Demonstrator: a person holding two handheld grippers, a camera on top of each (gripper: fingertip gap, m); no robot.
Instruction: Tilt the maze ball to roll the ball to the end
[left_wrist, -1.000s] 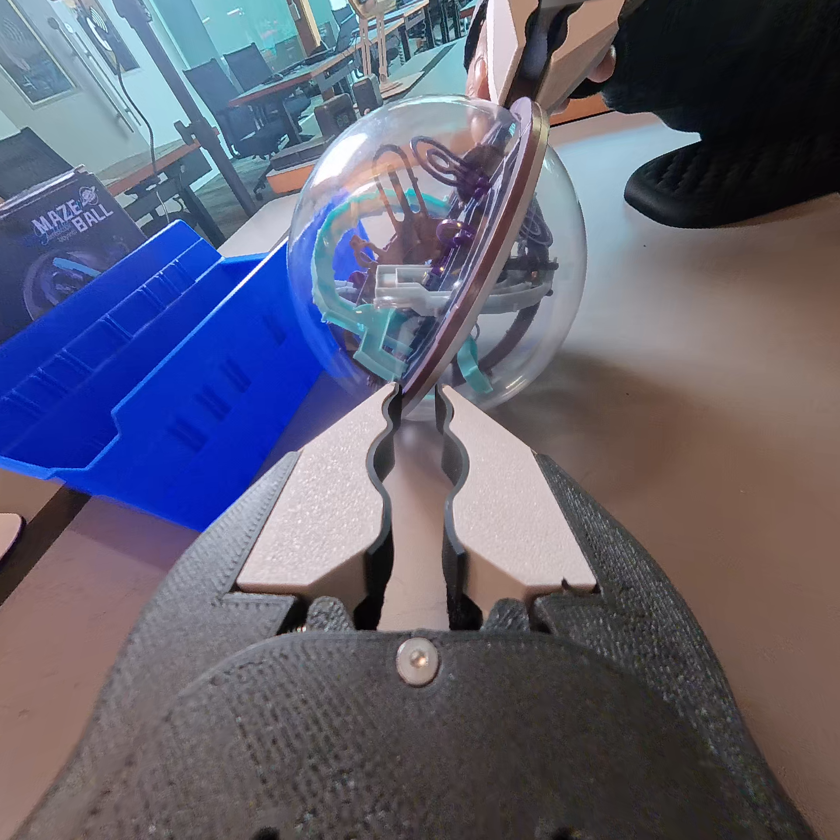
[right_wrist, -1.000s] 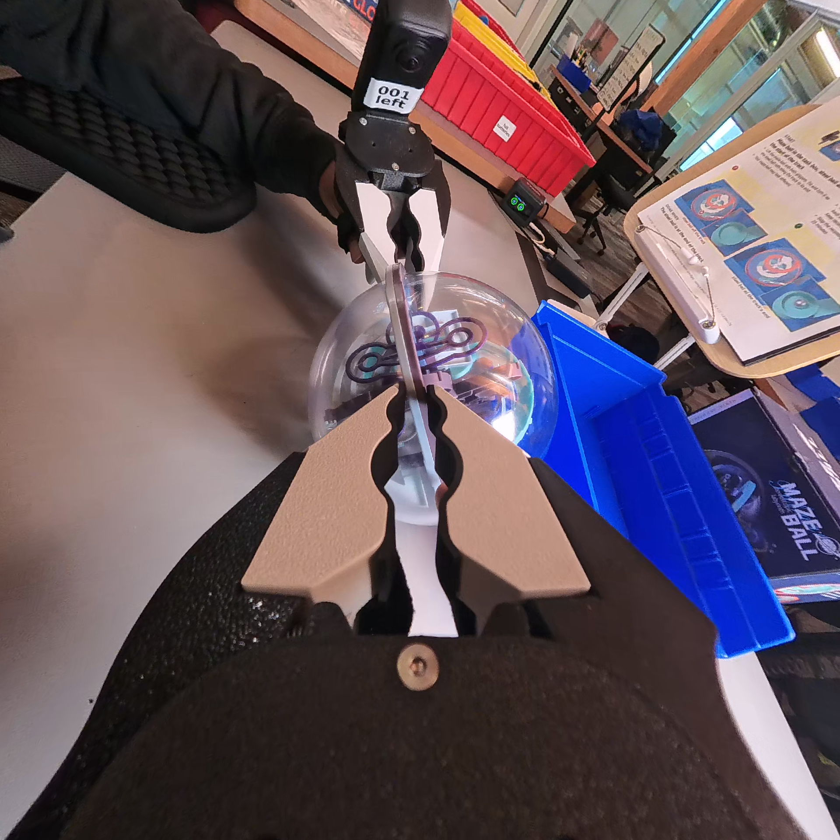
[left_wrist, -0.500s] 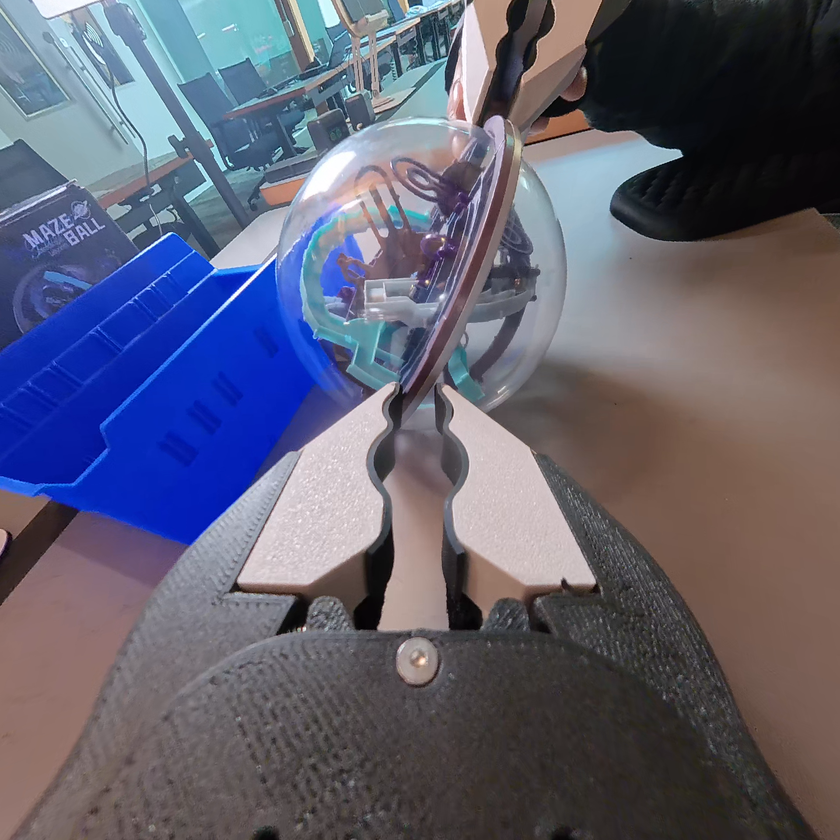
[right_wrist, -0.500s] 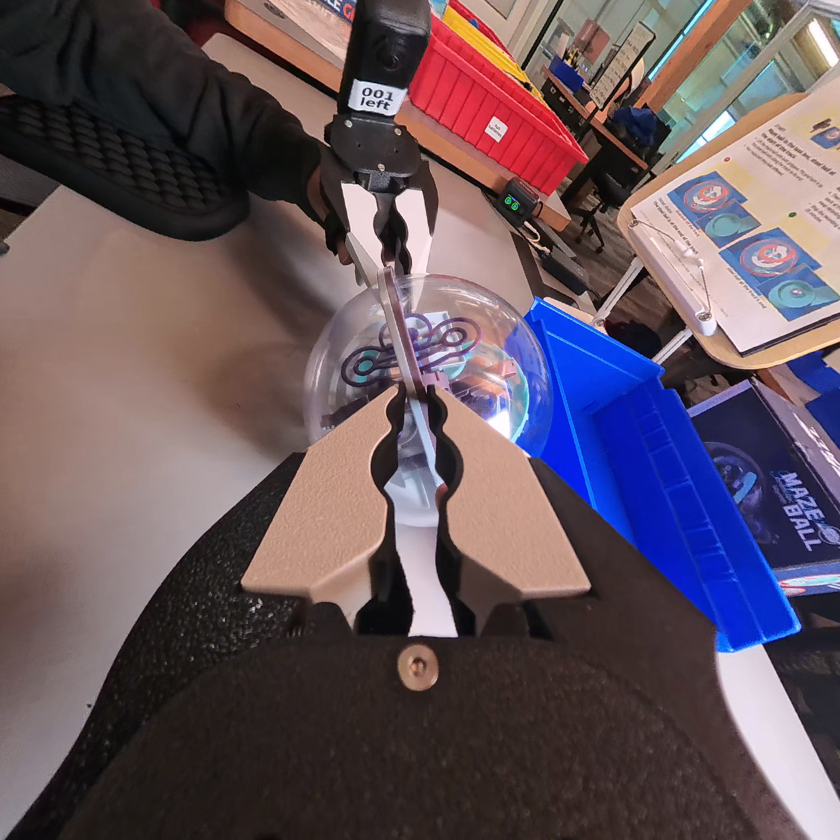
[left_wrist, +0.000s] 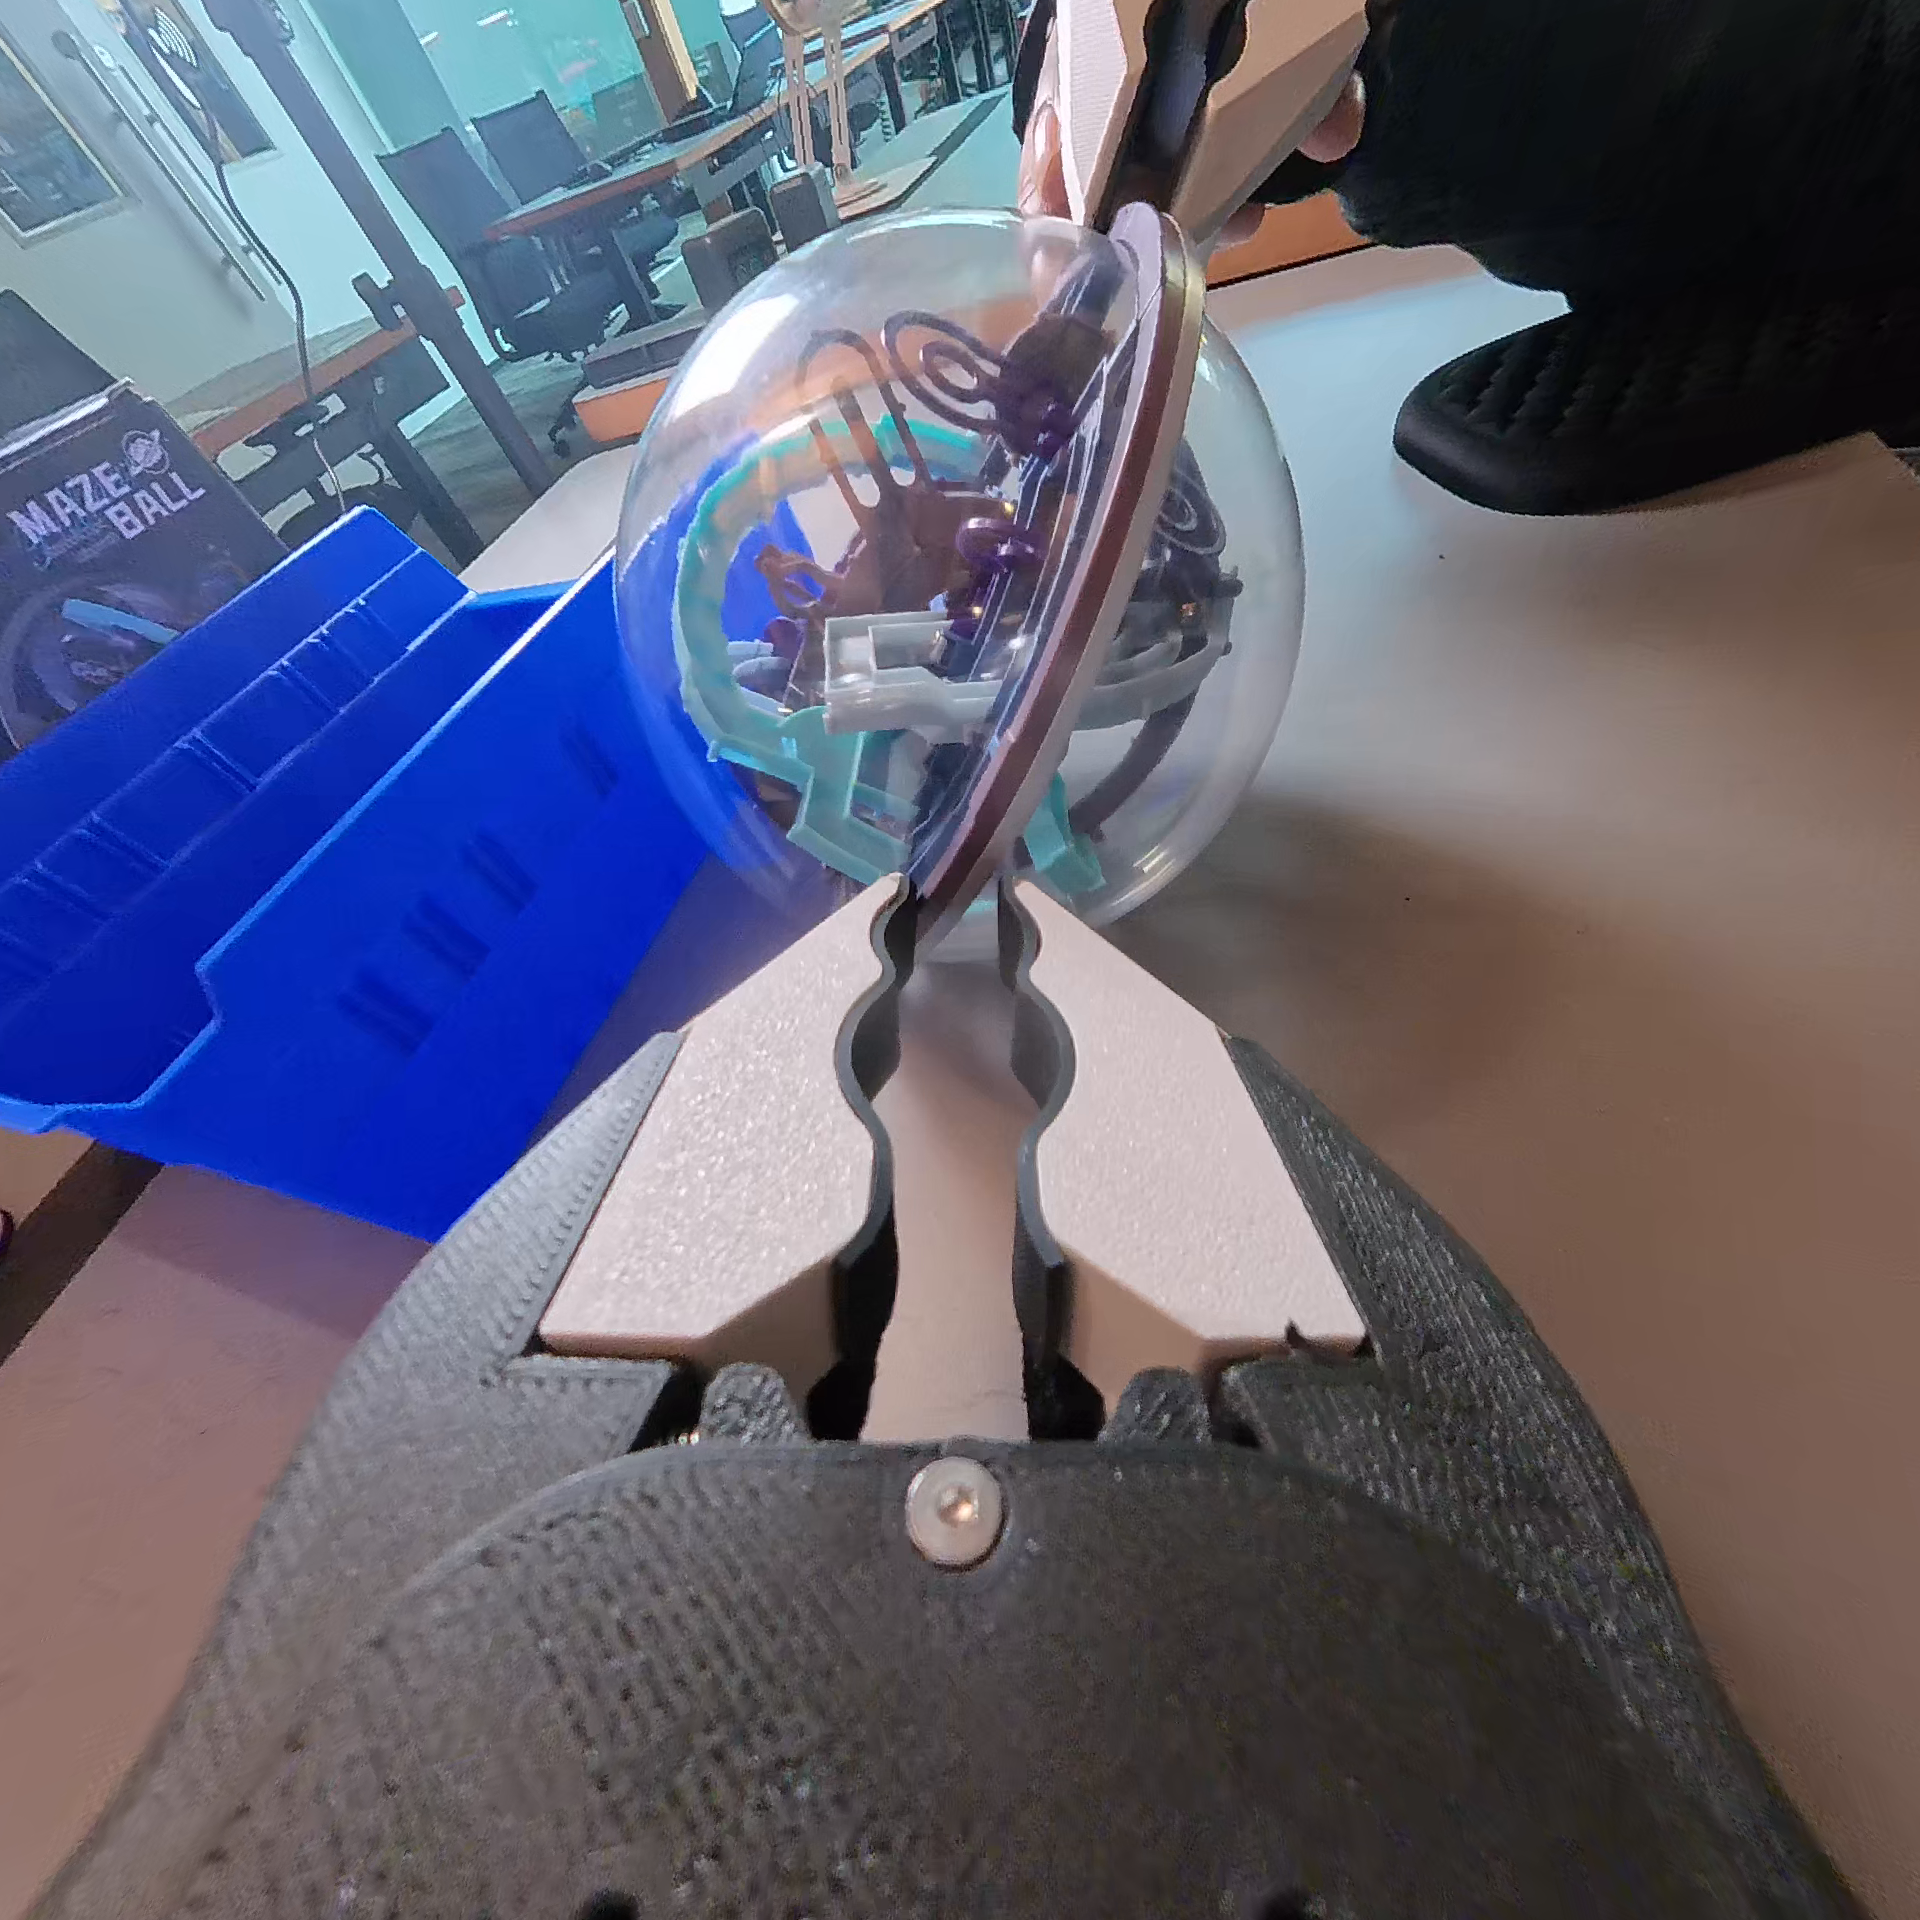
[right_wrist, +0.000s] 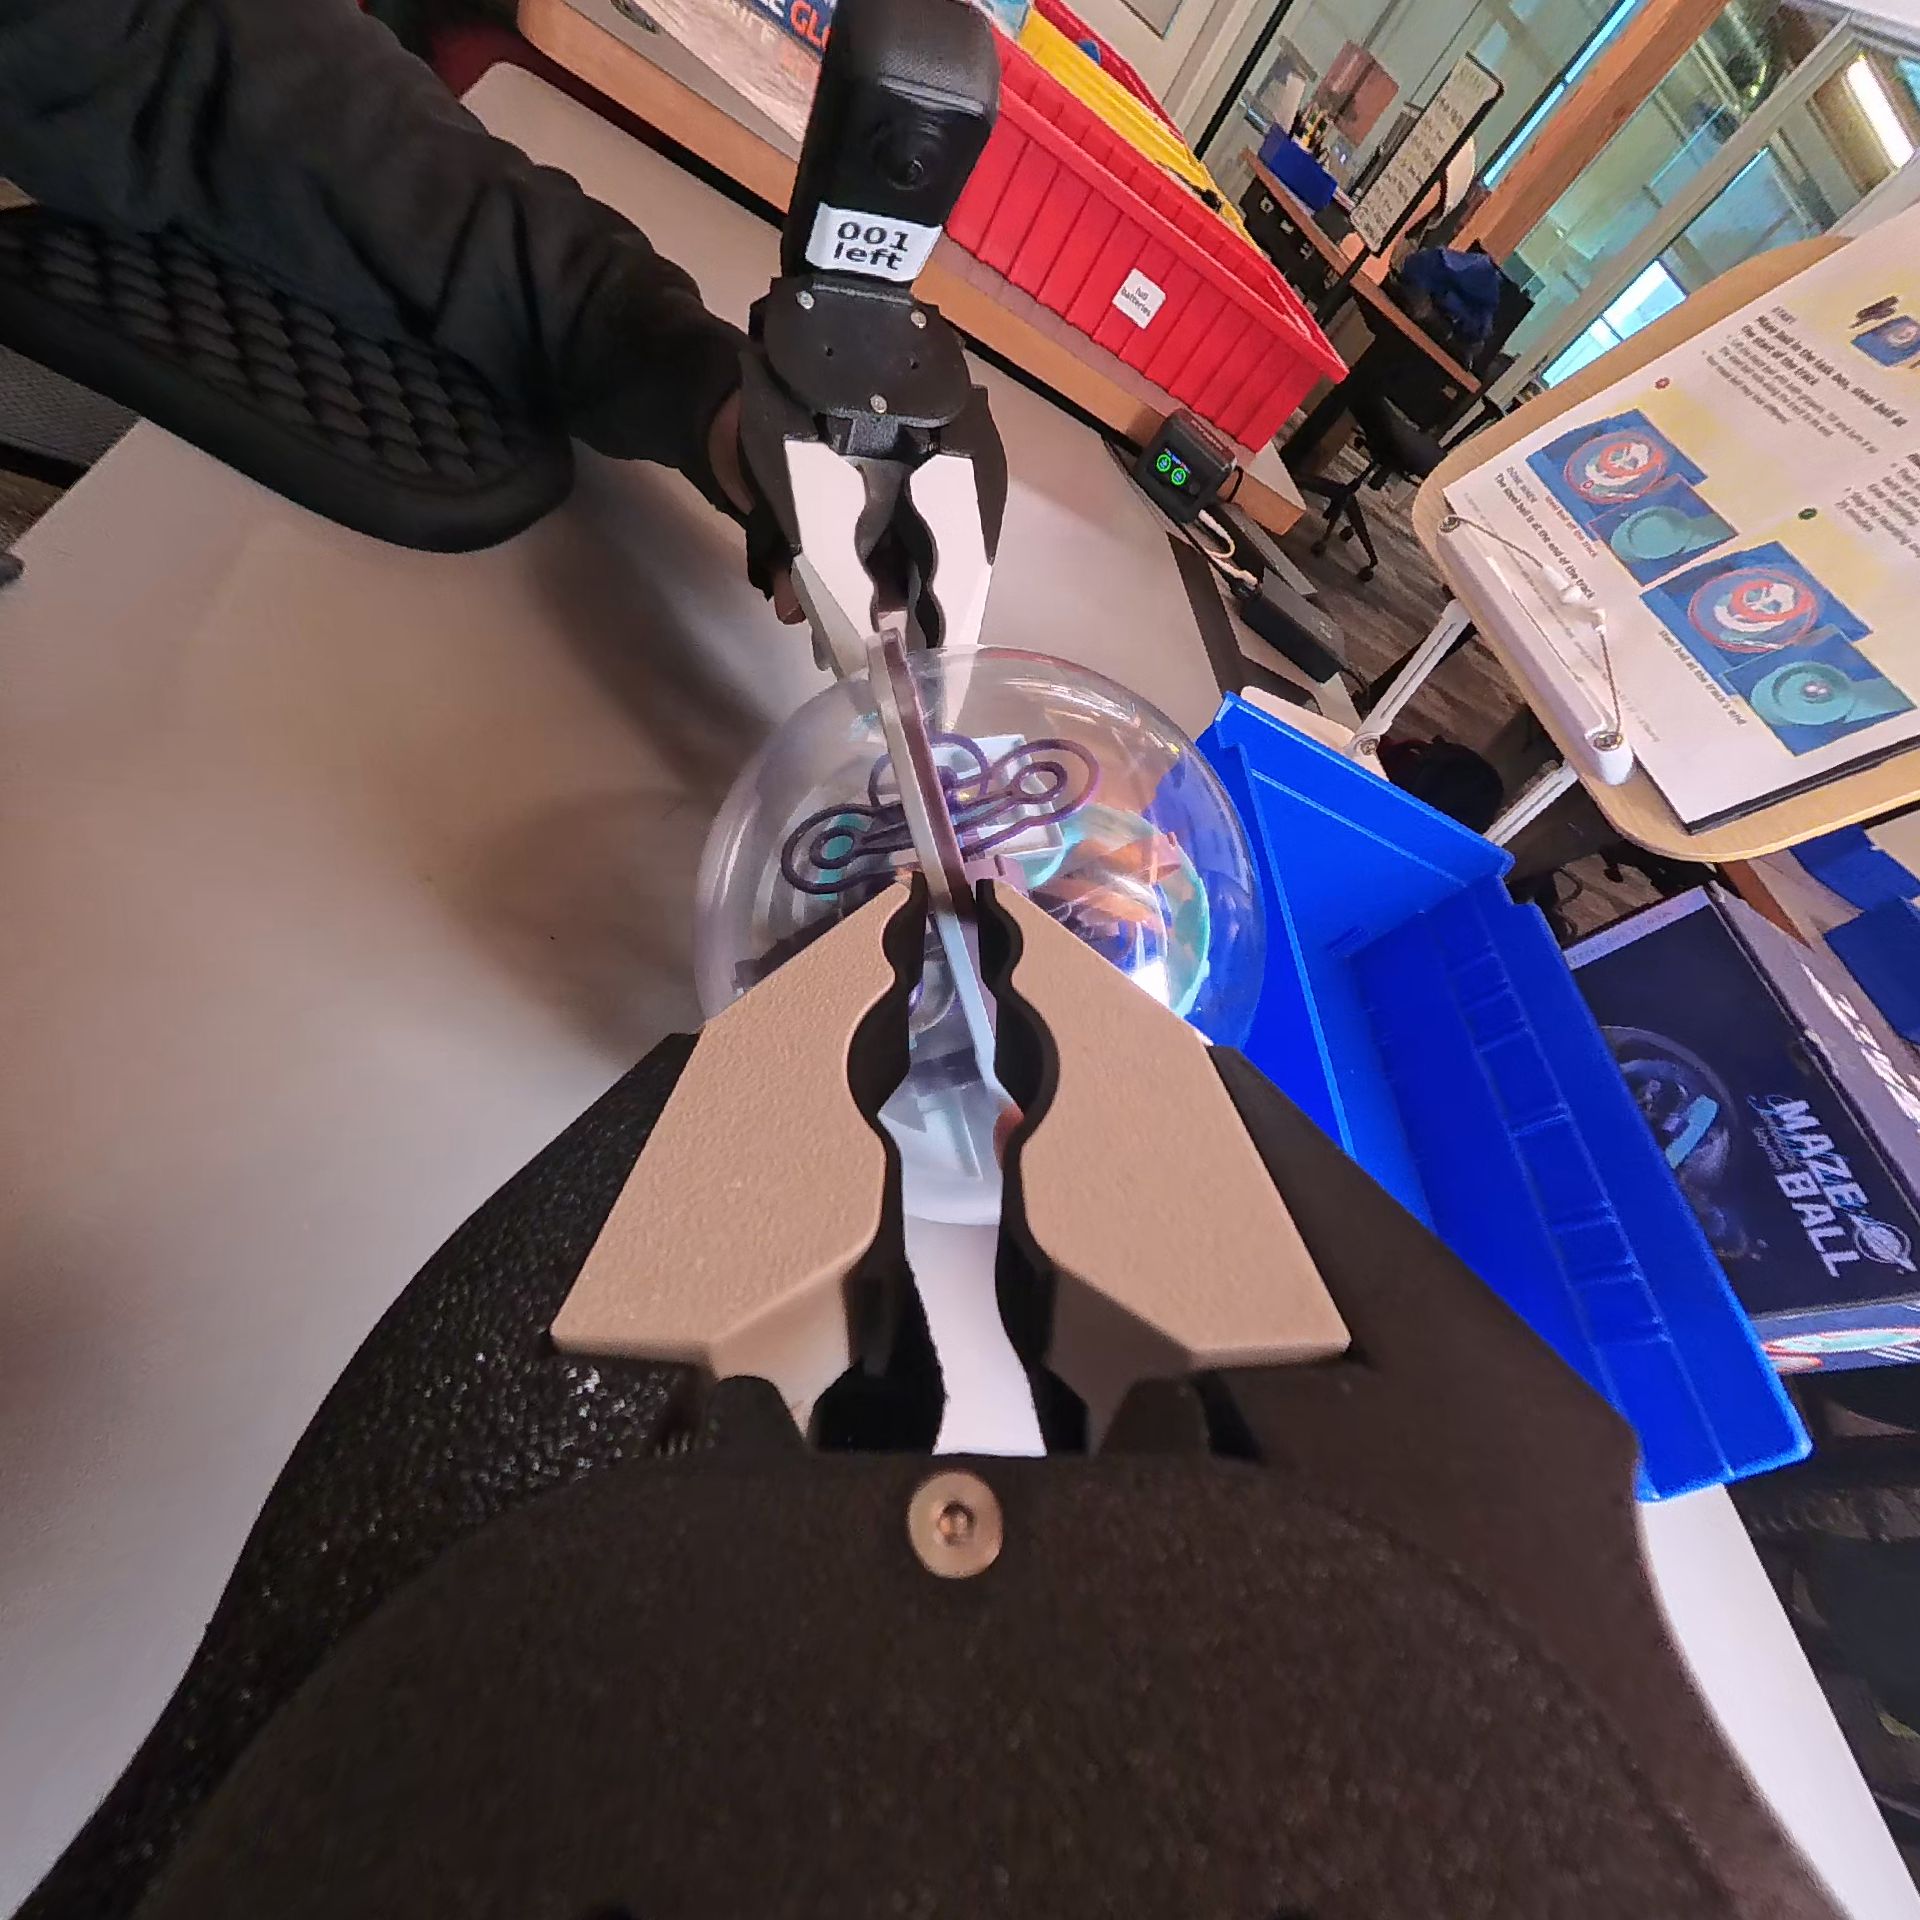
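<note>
The maze ball (left_wrist: 956, 561) is a clear sphere with teal, purple and brown tracks inside and a brown ring around its middle. It is held above the table, tilted. My left gripper (left_wrist: 956, 894) is shut on the near lower edge of the ring. My right gripper (left_wrist: 1174, 135) is shut on the ring's far upper edge. In the right wrist view the maze ball (right_wrist: 977, 831) sits between my right gripper (right_wrist: 951, 894), shut on the ring, and my left gripper (right_wrist: 883, 623) opposite. I cannot pick out the small ball inside.
A blue bin (left_wrist: 312, 831) lies close beside the sphere and also shows in the right wrist view (right_wrist: 1507, 1039). The toy's dark box (right_wrist: 1766, 1143) is beyond it. A red bin (right_wrist: 1122, 208), an instruction sheet (right_wrist: 1714, 540) and a black chair armrest (left_wrist: 1662, 416) ring the beige table (left_wrist: 1558, 935).
The sphere has rocked slightly between the grippers. In the right wrist view the ring's top now leans more to the left. Both grippers keep their hold.
</note>
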